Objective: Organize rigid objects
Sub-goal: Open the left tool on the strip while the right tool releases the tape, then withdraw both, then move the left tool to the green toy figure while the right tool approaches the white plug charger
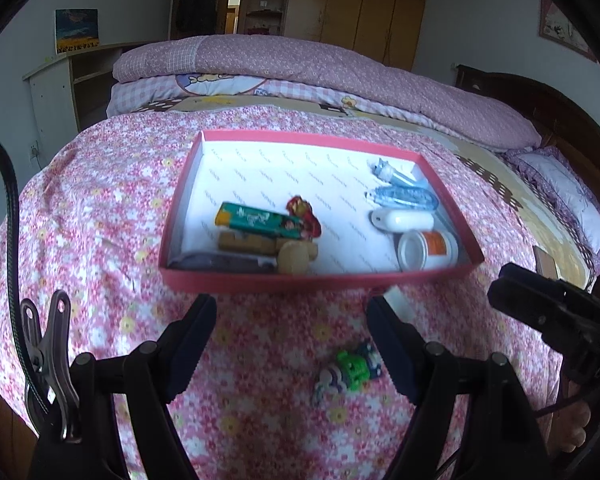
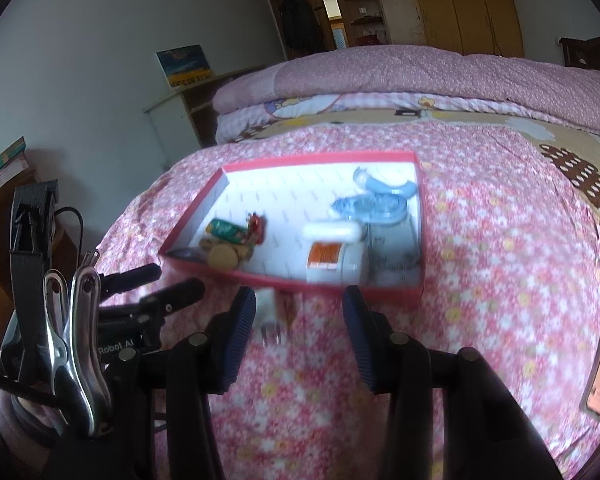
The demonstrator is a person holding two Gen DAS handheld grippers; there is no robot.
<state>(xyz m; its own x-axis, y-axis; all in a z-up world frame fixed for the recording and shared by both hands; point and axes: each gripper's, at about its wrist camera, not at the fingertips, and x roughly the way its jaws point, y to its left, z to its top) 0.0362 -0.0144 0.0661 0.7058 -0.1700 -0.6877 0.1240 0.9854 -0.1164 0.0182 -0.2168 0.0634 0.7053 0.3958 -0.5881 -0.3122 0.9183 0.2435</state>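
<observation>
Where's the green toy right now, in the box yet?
Not yet: in the left wrist view the green toy lies on the floral bedspread, outside the red box on its near side, between the left gripper's open jaws.

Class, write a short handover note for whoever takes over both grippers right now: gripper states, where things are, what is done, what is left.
Left gripper: jaws open, empty.
Right gripper: jaws open, empty.
Done: green tube, white orange-labelled jar, blue pieces and others lie in the red shallow cardboard box.
Left: green toy car and white plug adapter lie on the pink floral bedspread, outside the box.
</observation>
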